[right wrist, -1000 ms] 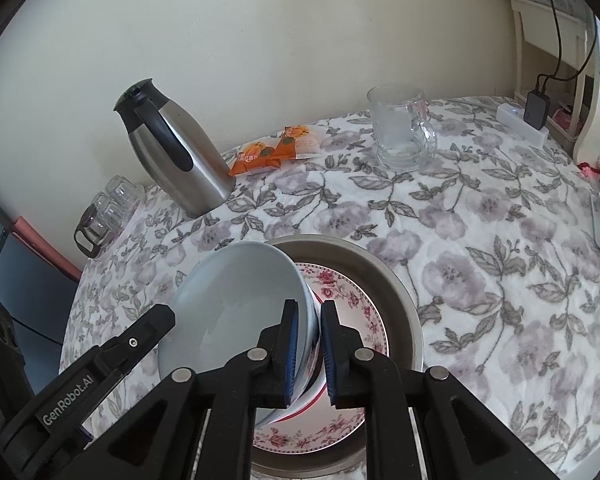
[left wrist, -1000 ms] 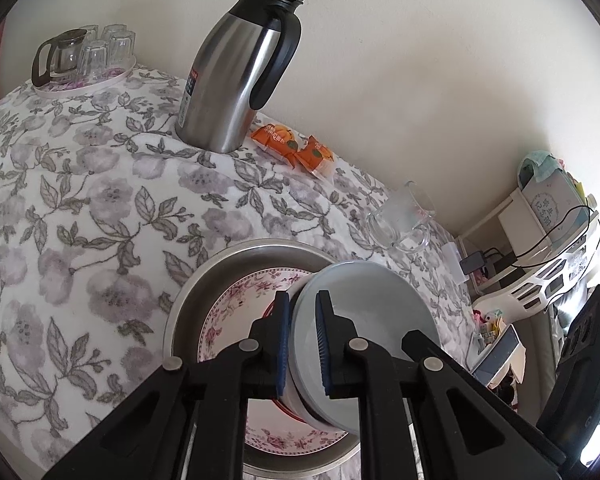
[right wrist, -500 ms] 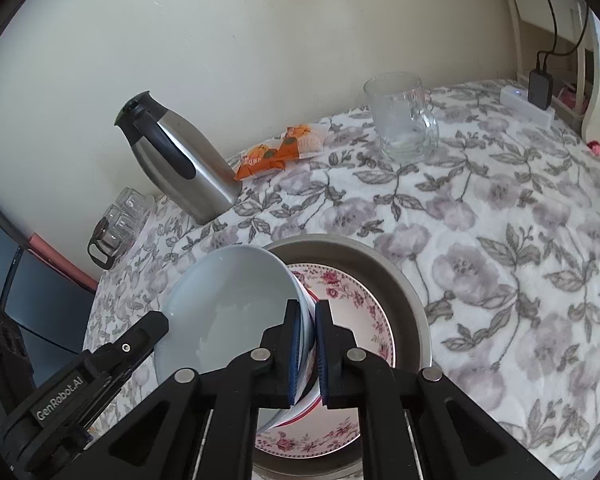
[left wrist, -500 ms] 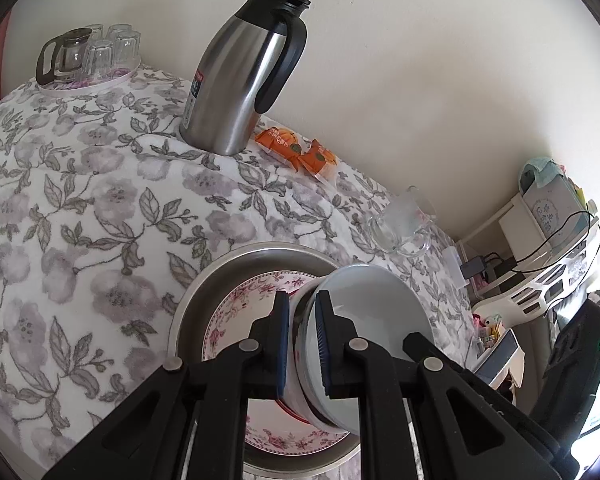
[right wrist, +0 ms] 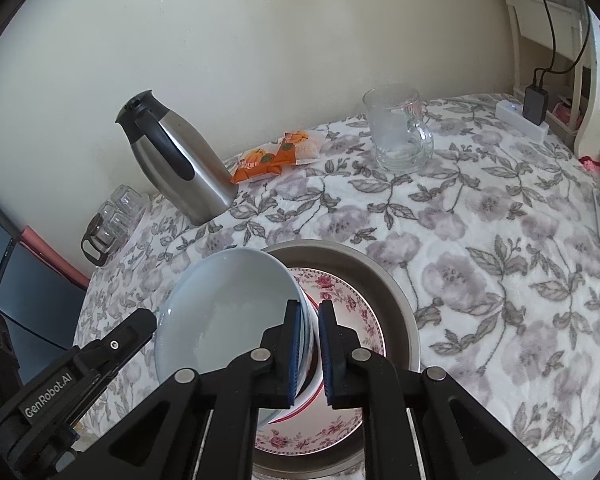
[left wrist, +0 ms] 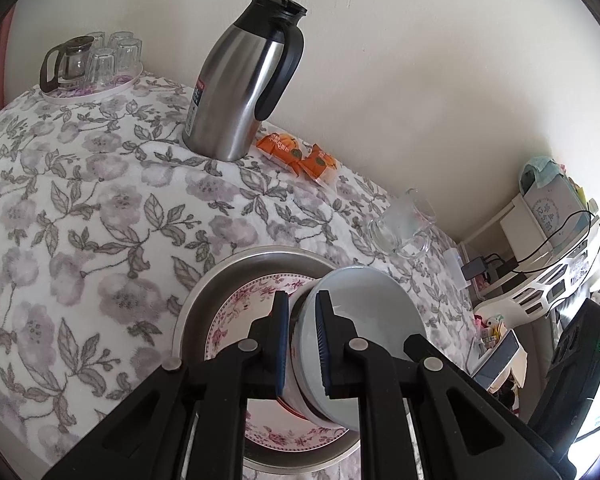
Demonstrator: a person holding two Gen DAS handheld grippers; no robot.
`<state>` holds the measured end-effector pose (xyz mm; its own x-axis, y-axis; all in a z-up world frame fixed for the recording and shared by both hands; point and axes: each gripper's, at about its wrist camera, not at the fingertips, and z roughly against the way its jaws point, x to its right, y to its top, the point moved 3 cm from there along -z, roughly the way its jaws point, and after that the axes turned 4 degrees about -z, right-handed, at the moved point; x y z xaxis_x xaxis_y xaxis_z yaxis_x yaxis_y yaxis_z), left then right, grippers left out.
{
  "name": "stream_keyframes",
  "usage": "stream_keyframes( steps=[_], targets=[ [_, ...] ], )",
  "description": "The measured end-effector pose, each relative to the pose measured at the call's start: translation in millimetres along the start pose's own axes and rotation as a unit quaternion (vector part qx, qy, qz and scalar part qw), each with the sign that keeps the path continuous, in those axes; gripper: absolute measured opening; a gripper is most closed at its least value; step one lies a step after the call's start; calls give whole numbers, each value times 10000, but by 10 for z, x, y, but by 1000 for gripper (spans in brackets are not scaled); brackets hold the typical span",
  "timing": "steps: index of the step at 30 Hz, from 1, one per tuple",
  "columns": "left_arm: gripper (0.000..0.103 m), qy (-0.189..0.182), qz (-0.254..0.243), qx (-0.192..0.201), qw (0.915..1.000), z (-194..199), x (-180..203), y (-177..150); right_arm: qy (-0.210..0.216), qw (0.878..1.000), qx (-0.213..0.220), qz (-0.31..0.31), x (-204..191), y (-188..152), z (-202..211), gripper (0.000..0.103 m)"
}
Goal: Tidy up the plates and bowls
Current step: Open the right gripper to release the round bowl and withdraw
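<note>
here both grippers, left gripper (left wrist: 303, 340) and right gripper (right wrist: 309, 350), pinch pale bowl (right wrist: 228, 312) rim; right jaws easing apart.

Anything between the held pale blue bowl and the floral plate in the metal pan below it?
Nothing visible. Left gripper and right gripper pinch opposite rims of the pale blue bowl, tilted over the pink floral plate in the round metal pan.

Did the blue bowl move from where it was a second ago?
No. The blue bowl still tilts over the left rim of the metal pan, just as before, above the floral plate.
</note>
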<state>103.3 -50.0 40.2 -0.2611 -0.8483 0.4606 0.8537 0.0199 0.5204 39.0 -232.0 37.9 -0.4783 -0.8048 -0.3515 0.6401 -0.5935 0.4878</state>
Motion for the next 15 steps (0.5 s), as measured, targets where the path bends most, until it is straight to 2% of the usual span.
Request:
stream_keyframes(
  steps=[2,3,4,5,6,7,8,10,12,15],
  targets=[
    [14,69,-28,-1,10000,27,4,6,-28,10000,-3,41,-5,-3,14,12],
    [18,123,-43,-1,9999,35,9,6,-51,10000,-8,48,-5,-7,18,12],
    [27,189,-52,3,9998,47,7,8,-94,9999,-15,65,-6,-12,18,12],
    [34,250,-55,12,9997,62,4,10,-171,9998,-22,103,-9,-22,20,15],
    [47,313,-53,34,9995,82,-2,11,-239,9996,-23,126,-7,-31,23,19],
    [53,370,-49,58,9993,99,-11,15,-298,9995,-17,142,-1,-38,27,26],
    [55,439,-52,73,9990,117,-18,19,-345,9993,-9,157,3,-51,37,32],
    [65,595,-55,68,9982,142,-41,19,-376,9992,-7,154,21,-72,54,40],
    [72,825,-82,36,9965,149,-69,11,-423,9990,10,140,40,-97,81,52],
    [76,1087,-114,12,9940,161,-119,-11,-506,9985,32,201,39,-145,119,58]
  ],
)
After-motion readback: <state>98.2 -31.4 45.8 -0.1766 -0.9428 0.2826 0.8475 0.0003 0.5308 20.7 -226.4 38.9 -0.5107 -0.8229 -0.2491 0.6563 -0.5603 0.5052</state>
